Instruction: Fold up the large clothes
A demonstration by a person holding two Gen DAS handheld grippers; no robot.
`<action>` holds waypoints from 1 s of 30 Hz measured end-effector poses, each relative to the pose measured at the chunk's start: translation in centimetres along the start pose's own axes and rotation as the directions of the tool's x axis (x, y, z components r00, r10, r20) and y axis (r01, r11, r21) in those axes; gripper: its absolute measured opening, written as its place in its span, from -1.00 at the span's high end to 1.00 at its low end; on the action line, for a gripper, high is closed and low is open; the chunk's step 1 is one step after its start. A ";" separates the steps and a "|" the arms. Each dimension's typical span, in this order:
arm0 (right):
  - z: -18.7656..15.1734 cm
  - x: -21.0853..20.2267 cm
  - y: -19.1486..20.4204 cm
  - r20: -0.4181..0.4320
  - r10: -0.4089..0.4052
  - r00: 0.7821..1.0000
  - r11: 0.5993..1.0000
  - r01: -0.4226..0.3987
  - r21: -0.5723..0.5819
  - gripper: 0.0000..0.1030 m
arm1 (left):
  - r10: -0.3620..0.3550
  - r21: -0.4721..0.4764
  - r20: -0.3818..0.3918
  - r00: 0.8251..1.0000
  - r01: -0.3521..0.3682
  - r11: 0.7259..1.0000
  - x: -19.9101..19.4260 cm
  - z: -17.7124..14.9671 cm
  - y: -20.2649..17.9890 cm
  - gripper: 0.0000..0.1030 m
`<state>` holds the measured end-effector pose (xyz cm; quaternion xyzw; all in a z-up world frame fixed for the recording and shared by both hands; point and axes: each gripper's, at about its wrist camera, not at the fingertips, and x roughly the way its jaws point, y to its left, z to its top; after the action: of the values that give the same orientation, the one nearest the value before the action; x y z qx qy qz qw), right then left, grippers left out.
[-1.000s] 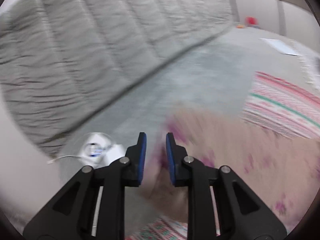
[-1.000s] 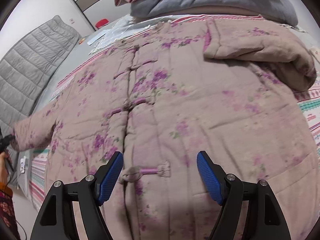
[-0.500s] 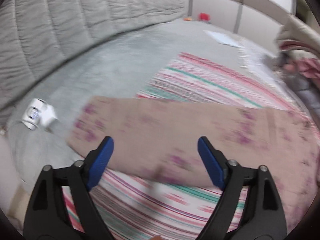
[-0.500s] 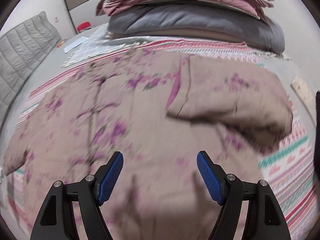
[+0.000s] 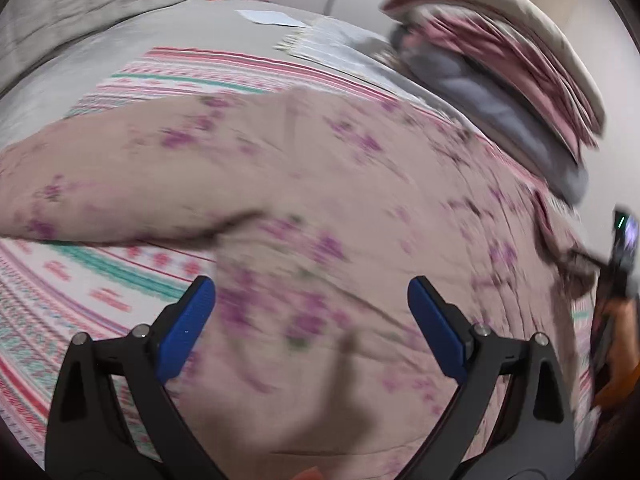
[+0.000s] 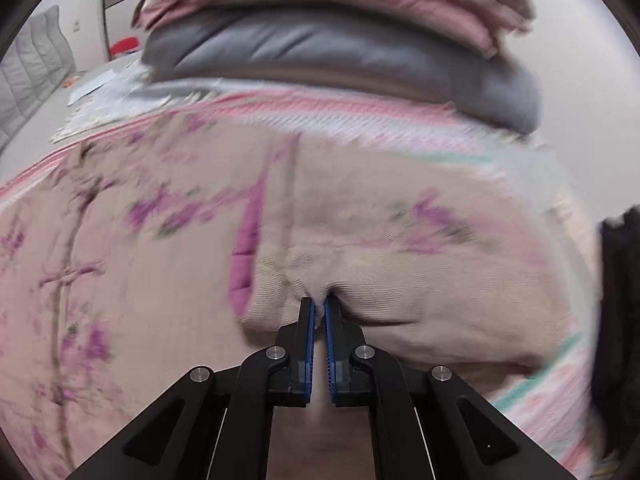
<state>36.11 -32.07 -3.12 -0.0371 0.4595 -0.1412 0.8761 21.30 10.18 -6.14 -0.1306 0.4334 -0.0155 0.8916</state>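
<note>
**Left wrist view: sleeve let go; right pinches the folded sleeve**

The left gripper, a second ago nearly closed on the sleeve end, now hangs over the floral padded jacket with its jaws opening wide, pads touching nothing. The jacket lies spread on the striped blanket, its left sleeve stretched flat. The right gripper, open before, is now clamped on the folded right sleeve.
</note>
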 end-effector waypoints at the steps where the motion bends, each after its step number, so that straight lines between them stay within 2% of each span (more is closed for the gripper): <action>1: 0.4 -1.2 -1.5 0.044 -0.083 0.996 0.996 0.084 -0.019 0.96 | -0.014 0.014 0.006 1.000 0.014 1.000 0.2 -0.5 -0.7 -0.87; 4: 1.9 -4.4 -7.2 0.113 -0.223 0.968 0.975 0.223 0.009 0.97 | -0.064 0.051 -0.009 0.998 0.065 0.997 0.7 -1.7 -2.6 -0.87; 6: 2.9 -6.4 -12.4 0.129 -0.325 0.937 0.946 0.318 0.069 0.97 | -0.088 0.065 -0.018 0.996 0.089 0.994 1.0 -2.1 -3.3 -0.87; 7: 3.0 -7.2 -14.4 0.129 -0.357 0.925 0.933 0.346 0.098 0.97 | -0.094 0.069 -0.018 0.995 0.095 0.993 1.1 -2.3 -3.6 -0.87; 8: 3.1 -8.0 -16.2 0.128 -0.364 0.923 0.929 0.348 0.129 0.96 | -0.096 0.073 -0.016 0.995 0.097 0.993 1.3 -2.2 -4.0 -0.87; 9: 3.0 -8.7 -17.9 0.129 -0.327 0.936 0.938 0.305 0.161 0.92 | -0.099 0.074 -0.008 0.995 0.100 0.992 1.4 -2.1 -4.3 -0.87; 10: 2.7 -9.4 -19.1 0.129 -0.244 0.961 0.959 0.219 0.181 0.92 | -0.103 0.072 -0.001 0.995 0.103 0.992 1.3 -2.2 -4.3 -0.87; 11: 2.7 -9.5 -19.3 0.123 -0.185 0.975 0.970 0.162 0.181 0.90 | -0.108 0.069 0.010 0.994 0.107 0.992 1.3 -2.1 -4.5 -0.87; 12: 2.3 -9.5 -18.9 0.111 -0.119 0.987 0.981 0.099 0.168 0.80 | -0.111 0.067 0.018 0.994 0.109 0.992 1.4 -2.0 -4.9 -0.87; 14: 1.3 -9.0 -16.5 0.092 -0.002 0.996 0.994 -0.008 0.110 0.40 | -0.124 0.062 0.020 0.992 0.122 0.991 1.7 -2.1 -5.4 -0.87; 15: 0.9 -8.4 -14.7 0.088 0.046 0.995 0.996 -0.053 0.073 -0.05 | -0.135 0.053 0.018 0.991 0.133 0.990 1.9 -2.3 -5.6 -0.87; 16: 0.4 -7.9 -12.8 0.090 0.085 0.992 0.995 -0.088 0.036 -0.35 | -0.139 0.048 0.013 0.990 0.139 0.989 2.0 -2.4 -5.5 -0.87; 17: -0.2 -7.3 -10.2 0.095 0.127 0.987 0.992 -0.126 -0.019 -0.38 | -0.141 0.041 0.006 0.990 0.141 0.989 2.3 -2.5 -5.6 -0.87; 19: -1.3 -5.9 -5.7 0.077 0.179 0.981 0.979 -0.170 -0.110 -0.38 | -0.136 0.038 0.007 0.991 0.136 0.990 2.4 -2.8 -5.5 -0.87; 21: -1.9 -3.5 -1.5 0.041 0.192 0.981 0.965 -0.181 -0.188 -0.38 | -0.121 0.052 0.020 0.992 0.120 0.991 2.6 -2.9 -5.6 -0.87; 24: -3.1 0.5 4.0 0.009 0.124 0.992 0.948 -0.116 -0.295 -0.35 | -0.097 0.076 0.025 0.995 0.095 0.993 2.9 -3.1 -5.7 -0.87; 26: -2.7 3.1 5.5 0.045 0.038 0.998 0.952 -0.022 -0.304 -0.33 | -0.084 0.092 0.021 0.996 0.082 0.992 3.2 -3.2 -5.8 -0.87; 27: -2.2 3.9 5.4 0.078 0.005 0.997 0.962 0.016 -0.271 -0.13 | -0.082 0.097 0.019 0.996 0.080 0.992 3.2 -3.2 -5.8 -0.87; 28: -1.7 4.1 5.0 0.100 -0.016 0.995 0.970 0.040 -0.240 0.26 | -0.081 0.099 0.019 0.997 0.079 0.992 3.2 -3.1 -5.8 -0.87; 29: -1.0 4.3 4.2 0.109 -0.037 0.993 0.978 0.059 -0.201 0.38 | -0.082 0.101 0.018 0.997 0.079 0.992 3.2 -3.1 -5.7 -0.87; 30: -0.3 4.2 3.0 0.111 -0.020 0.994 0.987 0.038 -0.158 0.62 | -0.084 0.104 0.017 0.996 0.082 0.991 3.1 -3.1 -5.7 -0.87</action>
<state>38.75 -30.37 -7.19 -0.1214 0.4203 -0.1145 0.8919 21.33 3.57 -8.97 -0.1026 0.4168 -0.0734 0.9002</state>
